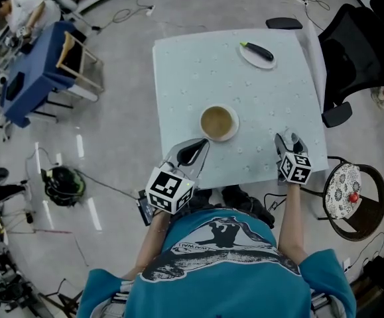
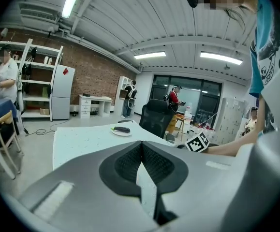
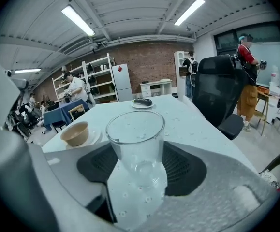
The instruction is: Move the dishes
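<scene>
A tan bowl (image 1: 217, 121) sits on a white saucer (image 1: 232, 133) at the middle of the pale table (image 1: 178, 78); the right gripper view shows that bowl (image 3: 76, 133) to the left. At the far right corner, a white plate (image 1: 258, 53) carries a dark long vegetable (image 1: 257, 49). My left gripper (image 1: 200, 146) is shut and empty by the table's front edge, just short of the bowl. My right gripper (image 1: 288, 138) is near the front right corner, shut on a clear drinking glass (image 3: 136, 144) that stands upright between its pads (image 3: 183, 166).
A black office chair (image 1: 351, 52) stands past the table's right side. A round patterned stool (image 1: 343, 189) is near my right elbow. A blue table (image 1: 32, 71) and a wooden chair (image 1: 79, 55) stand far left. Cables lie on the floor.
</scene>
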A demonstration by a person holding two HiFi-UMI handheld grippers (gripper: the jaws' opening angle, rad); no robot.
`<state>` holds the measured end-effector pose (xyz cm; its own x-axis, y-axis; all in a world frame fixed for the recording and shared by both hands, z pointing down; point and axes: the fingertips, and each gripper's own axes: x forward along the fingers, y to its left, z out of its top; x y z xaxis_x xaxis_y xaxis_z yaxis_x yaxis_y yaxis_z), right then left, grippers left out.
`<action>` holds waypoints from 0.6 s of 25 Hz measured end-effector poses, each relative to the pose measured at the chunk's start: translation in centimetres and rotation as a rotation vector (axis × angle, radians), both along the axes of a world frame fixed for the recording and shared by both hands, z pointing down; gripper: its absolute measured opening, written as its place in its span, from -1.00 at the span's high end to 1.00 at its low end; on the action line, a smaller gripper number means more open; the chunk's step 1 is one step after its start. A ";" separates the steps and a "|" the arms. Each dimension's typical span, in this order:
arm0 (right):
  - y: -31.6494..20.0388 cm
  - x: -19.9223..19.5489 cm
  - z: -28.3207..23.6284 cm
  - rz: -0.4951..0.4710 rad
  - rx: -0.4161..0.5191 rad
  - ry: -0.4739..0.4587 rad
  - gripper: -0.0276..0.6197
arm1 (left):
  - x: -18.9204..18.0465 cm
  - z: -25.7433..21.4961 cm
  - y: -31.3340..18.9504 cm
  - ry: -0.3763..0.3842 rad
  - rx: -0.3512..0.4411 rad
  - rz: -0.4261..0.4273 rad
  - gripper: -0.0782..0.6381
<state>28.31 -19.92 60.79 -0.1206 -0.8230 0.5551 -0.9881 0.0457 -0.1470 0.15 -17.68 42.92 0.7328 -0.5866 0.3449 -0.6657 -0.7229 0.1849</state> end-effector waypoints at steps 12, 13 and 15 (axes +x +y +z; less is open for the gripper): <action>0.1 -0.1 0.1 0.015 -0.009 -0.015 0.02 | -0.5 -0.1 0.1 -0.001 0.009 -0.009 0.75; 0.1 -0.1 0.0 0.022 -0.013 -0.025 0.01 | -0.7 -0.1 0.1 0.000 0.010 -0.012 0.75; 0.1 -0.2 -0.5 0.027 -0.006 -0.034 -0.03 | -1.1 0.0 0.1 0.000 0.009 -0.018 0.75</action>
<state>28.11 -19.79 60.24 -0.1173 -0.8231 0.5557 -0.9834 0.0181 -0.1808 -0.92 -17.56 42.89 0.7218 -0.6030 0.3396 -0.6790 -0.7121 0.1787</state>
